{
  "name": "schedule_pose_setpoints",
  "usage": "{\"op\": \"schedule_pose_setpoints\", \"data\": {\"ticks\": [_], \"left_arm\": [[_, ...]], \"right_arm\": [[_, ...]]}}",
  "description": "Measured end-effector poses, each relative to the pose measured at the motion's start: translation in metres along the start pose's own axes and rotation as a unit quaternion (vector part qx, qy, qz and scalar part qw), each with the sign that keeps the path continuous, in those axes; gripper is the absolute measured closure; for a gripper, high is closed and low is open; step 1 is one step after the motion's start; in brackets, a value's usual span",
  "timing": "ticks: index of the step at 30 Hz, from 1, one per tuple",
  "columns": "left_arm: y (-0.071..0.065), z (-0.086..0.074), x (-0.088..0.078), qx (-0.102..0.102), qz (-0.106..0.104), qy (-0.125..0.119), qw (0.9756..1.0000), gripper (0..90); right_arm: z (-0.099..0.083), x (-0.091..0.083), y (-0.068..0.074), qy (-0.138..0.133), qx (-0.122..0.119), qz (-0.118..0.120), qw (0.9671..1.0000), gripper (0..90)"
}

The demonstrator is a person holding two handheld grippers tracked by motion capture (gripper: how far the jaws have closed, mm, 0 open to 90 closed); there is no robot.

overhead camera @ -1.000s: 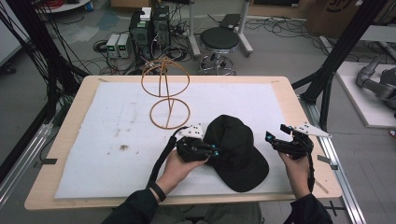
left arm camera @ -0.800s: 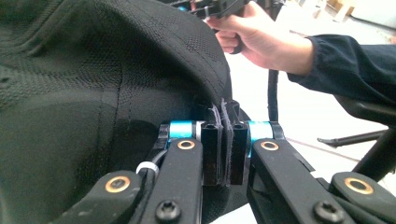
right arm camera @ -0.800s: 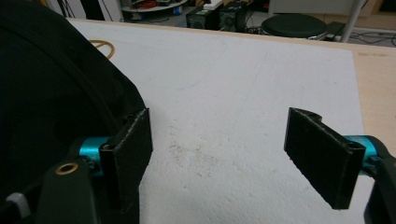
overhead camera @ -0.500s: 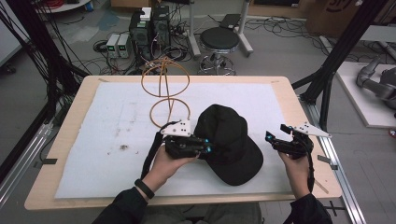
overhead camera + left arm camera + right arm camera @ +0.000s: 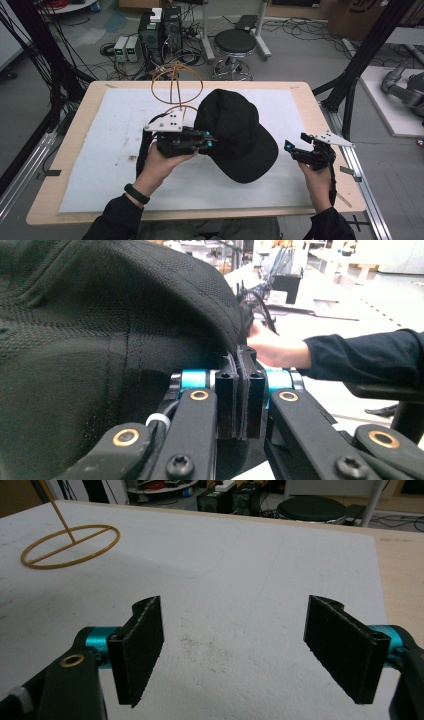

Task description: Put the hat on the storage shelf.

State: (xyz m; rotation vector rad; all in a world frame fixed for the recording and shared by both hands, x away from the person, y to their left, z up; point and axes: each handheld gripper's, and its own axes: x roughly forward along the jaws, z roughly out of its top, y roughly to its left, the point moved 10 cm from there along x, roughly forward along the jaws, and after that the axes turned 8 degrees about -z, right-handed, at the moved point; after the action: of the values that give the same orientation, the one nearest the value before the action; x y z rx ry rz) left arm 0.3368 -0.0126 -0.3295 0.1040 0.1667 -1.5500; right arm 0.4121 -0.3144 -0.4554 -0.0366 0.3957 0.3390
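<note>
Two hand-held grippers are working at a wooden counter (image 5: pixel 80 165) covered by a white foam sheet (image 5: pixel 100 150), with the person's forearms coming in from the near edge. Over the last second the left hand-held gripper (image 5: pixel 206 142) has been carrying a black fabric baseball cap (image 5: pixel 235 132) away from the near edge toward the far middle of the sheet, so the cap is probably heading for the stand beyond it. The left hand-held gripper is clenching the cap's edge; in the left gripper view its jaws are pressing together with a thin fold of fabric (image 5: pixel 235 370) between them. The cap is hanging partly lifted, its brim toward the near right. The right hand-held gripper (image 5: pixel 300 147) is hovering near the counter's right edge, well apart from the cap, jaws spread wide and holding nothing. Just beyond the cap is standing a thin orange wire stand made of hoops (image 5: pixel 176 85), its flat base ring (image 5: pixel 70 546) lying on the sheet.
</note>
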Motion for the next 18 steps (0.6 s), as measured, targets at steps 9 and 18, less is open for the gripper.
{"op": "schedule_pose_setpoints", "data": {"ticks": [9,18], "left_arm": [[0.008,0.037,-0.029,0.027,0.037,-0.030,0.9985,87.7],[0.029,0.054,-0.063,0.043,0.092,-0.039,0.9941,87.7]], "right_arm": [[0.001,0.001,0.000,-0.002,-0.002,0.000,1.0000,23.7],[0.001,0.001,0.000,-0.003,-0.002,0.001,1.0000,23.7]]}}
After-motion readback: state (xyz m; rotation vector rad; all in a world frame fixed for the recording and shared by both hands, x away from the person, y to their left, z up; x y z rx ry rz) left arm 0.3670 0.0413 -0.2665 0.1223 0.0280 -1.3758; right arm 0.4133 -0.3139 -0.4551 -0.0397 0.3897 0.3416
